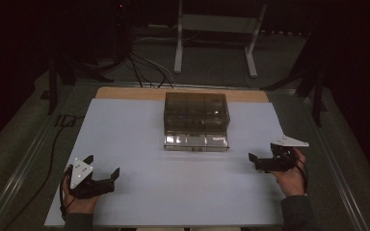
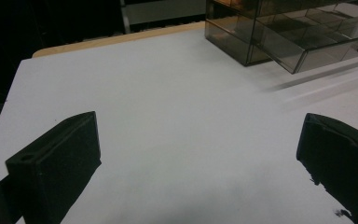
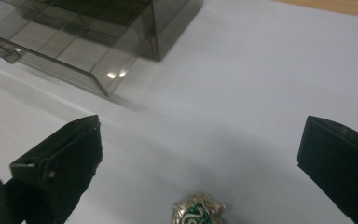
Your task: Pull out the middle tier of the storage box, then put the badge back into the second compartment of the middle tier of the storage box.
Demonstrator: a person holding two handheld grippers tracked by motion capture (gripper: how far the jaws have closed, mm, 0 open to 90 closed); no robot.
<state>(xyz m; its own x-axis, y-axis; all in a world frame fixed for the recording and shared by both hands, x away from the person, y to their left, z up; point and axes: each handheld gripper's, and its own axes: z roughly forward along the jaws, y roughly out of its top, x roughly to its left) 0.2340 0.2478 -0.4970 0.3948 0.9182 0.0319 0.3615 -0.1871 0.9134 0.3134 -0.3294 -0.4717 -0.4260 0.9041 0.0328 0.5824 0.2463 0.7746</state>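
Right tool (image 3: 200, 154) open over a green-gold trinket (image 3: 197, 211), prob. a brooch, ungrasped at frame bottom; left tool (image 2: 198, 154) open, empty; organizer box (image 1: 196, 120) drawer out mid-frame; placing left.

- No text, label, brand, number or sign can be read in any of the views.
- The small gold and green ornament (image 3: 197, 212), low in the right gripper view between the jaws, bears a curling green pattern, but it is too blurred to read as a letter or word.
- The smoky clear drawer box (image 1: 196, 114) at the far middle of the table carries no readable marking.
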